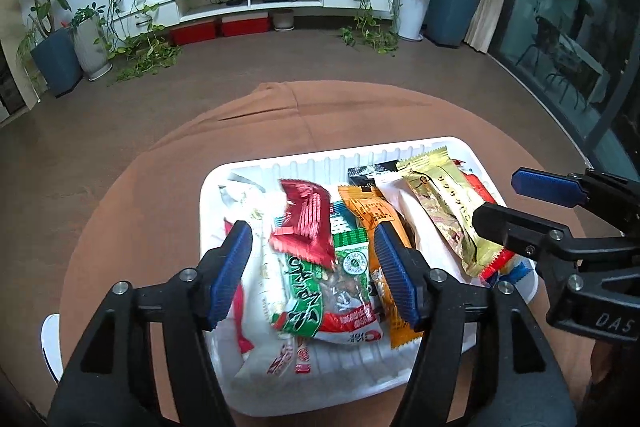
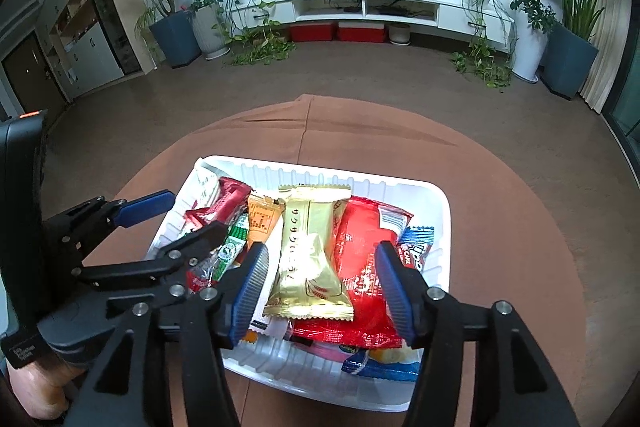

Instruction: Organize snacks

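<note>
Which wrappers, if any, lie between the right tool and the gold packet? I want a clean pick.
Nothing visible does. The gold packet lies on top of the pile in the white tray, overlapping the red bag. The right tool hangs open above it, with the packet showing uncovered between its blue pads.

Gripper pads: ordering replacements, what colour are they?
Blue, ribbed pads; clearest in the right wrist view.

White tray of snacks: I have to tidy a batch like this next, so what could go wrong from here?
The packets are piled loosely in the white tray: the gold packet lies on top of the red packet, so grabbing one may drag or flip its neighbour. The left gripper and right gripper, both open, hover close together over the tray and could collide. The blue packet sits at the near rim and might get pushed out.
</note>
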`<state>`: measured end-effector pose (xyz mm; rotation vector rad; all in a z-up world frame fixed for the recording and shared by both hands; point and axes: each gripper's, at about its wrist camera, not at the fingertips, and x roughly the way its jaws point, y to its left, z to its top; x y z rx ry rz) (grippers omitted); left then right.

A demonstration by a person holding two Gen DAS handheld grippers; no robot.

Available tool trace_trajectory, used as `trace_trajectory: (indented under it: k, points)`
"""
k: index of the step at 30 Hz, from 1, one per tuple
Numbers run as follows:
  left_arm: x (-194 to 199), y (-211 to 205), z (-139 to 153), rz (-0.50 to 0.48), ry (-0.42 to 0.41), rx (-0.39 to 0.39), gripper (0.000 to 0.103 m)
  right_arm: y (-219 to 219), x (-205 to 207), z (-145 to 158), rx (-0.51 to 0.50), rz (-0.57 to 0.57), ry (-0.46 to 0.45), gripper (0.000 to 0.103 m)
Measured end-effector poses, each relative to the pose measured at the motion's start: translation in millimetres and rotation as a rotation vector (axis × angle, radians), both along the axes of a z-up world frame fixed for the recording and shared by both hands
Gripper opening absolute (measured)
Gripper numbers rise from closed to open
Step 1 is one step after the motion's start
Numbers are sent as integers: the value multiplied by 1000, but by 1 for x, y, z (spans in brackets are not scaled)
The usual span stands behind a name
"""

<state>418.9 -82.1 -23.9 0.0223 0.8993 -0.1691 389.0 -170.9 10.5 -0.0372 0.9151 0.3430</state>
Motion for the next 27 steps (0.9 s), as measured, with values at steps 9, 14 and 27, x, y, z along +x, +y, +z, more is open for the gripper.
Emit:
trace_trajectory:
  k: [9, 14, 27]
  points:
    - [-53, 18, 35, 74, -120, 28, 88, -7, -27, 21, 86, -5, -83, 77]
    - [-111, 20, 64, 138, -277, 87, 96, -18, -71, 45, 149, -44, -248, 96]
    - [-271, 12, 117, 271, -403, 63, 102, -60, -224, 91, 261, -242, -558, 103]
